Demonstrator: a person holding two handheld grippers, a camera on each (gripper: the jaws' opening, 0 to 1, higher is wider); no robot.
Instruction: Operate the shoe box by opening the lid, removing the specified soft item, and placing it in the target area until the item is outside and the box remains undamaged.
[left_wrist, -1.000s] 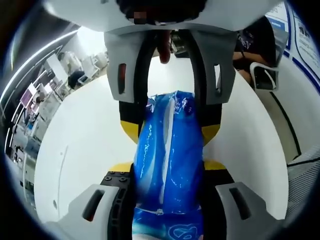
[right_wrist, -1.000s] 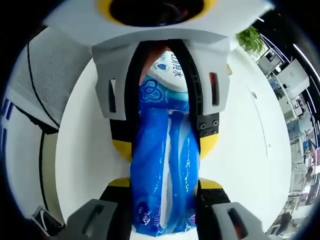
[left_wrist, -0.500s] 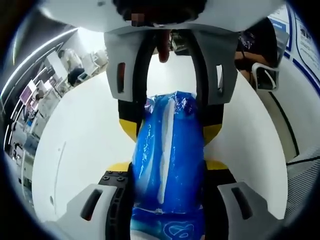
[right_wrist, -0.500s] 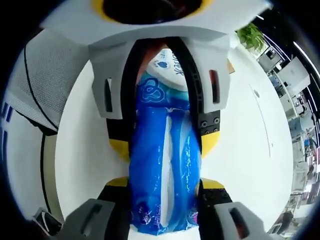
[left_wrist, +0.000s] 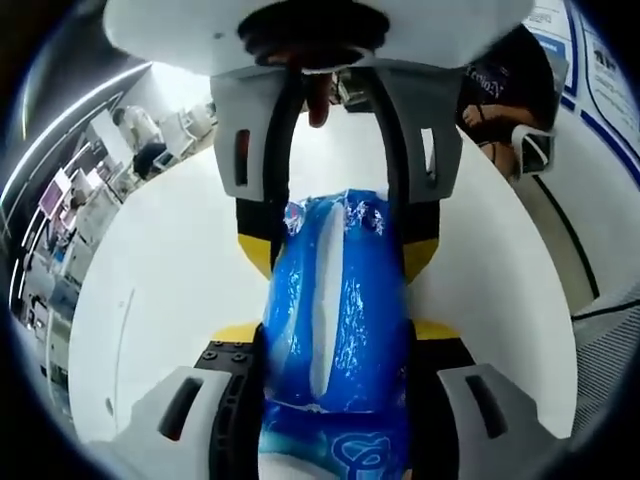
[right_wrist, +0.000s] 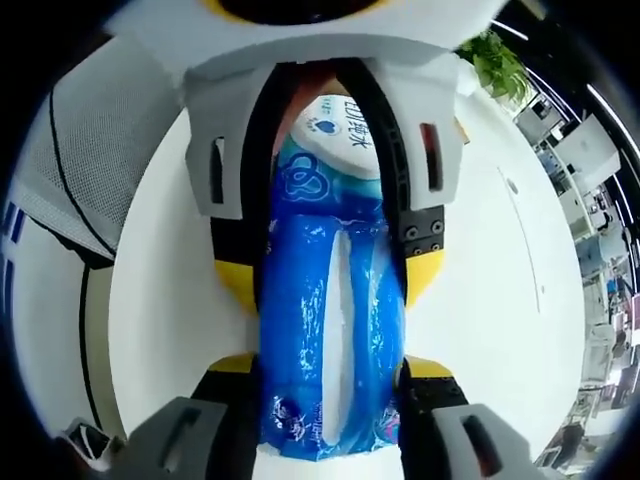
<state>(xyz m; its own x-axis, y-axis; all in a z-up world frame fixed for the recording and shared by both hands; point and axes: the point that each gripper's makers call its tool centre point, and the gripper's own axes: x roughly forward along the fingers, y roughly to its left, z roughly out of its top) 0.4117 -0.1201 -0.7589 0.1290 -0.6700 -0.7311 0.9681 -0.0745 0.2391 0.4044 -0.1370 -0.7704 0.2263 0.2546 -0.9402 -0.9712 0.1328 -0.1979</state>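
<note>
A soft blue plastic pack of tissues (left_wrist: 335, 300) hangs above a round white table (left_wrist: 170, 280), held lengthwise between both grippers. In the left gripper view, my left gripper (left_wrist: 338, 332) is shut on the near end of the pack. My right gripper (left_wrist: 338, 255) reaches in from the top and clamps the far end. In the right gripper view, the same pack (right_wrist: 330, 300) shows its white and blue label at the far end. There my right gripper (right_wrist: 330, 366) is shut on the near end, and my left gripper (right_wrist: 330, 275) grips the far end.
A seated person (left_wrist: 500, 90) is beyond the table at the upper right of the left gripper view. Office desks (left_wrist: 70, 200) line the left. In the right gripper view, a grey mesh chair (right_wrist: 90, 150) stands on the left and a green plant (right_wrist: 495, 65) at the upper right.
Both grippers keep their hold on the pack. The views have shifted slightly, and the pack sits a little lower in the left gripper view.
</note>
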